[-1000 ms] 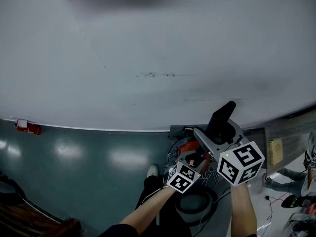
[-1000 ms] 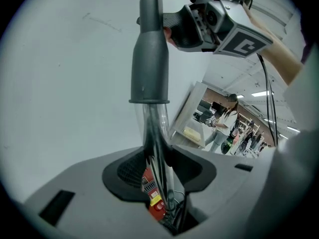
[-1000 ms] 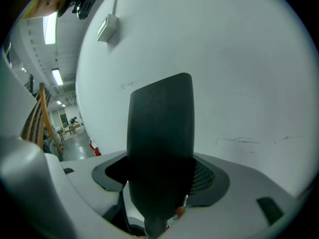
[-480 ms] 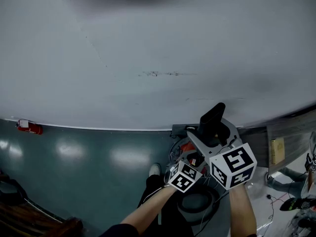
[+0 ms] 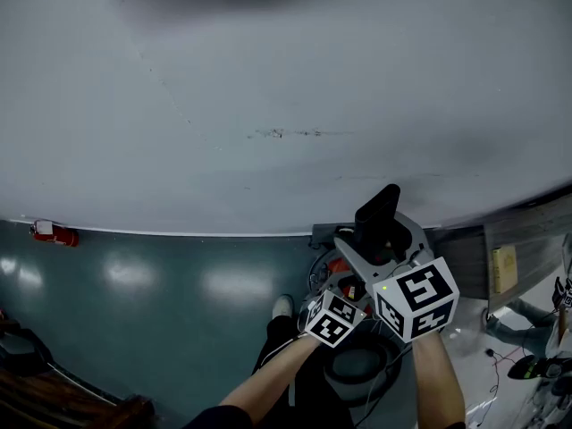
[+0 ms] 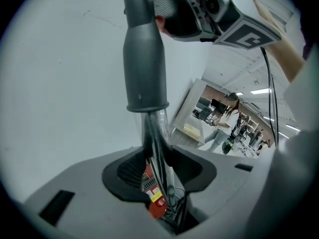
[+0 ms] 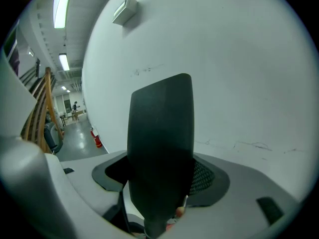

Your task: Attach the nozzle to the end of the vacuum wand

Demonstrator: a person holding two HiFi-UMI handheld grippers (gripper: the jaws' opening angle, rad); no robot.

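Joining step, seemingly unfinished.
Clamped wand (image 6: 143,59) in left gripper (image 6: 159,171), nozzle (image 7: 160,148) in right gripper (image 7: 159,208); needed aligned push next.

Holds the vacuum wand (image 6: 144,68) upright between the left gripper (image 6: 159,176) fingers (image 6: 89,193), closed on its clear lower section; shows the right gripper (image 6: 177,19) beside its top.

— Where does the wand (image 6: 143,59) meet the nozzle (image 7: 160,153)?
— You can't tell. The left gripper view's upper edge cuts the wand's top off, and the nozzle's lower end sinks out of sight inside your right tongs (image 7: 159,188).
— And from your head?
— The marker cubes (image 5: 416,298) cover the wand and your left tongs (image 5: 347,286). The people (image 6: 232,113) beyond are too small.
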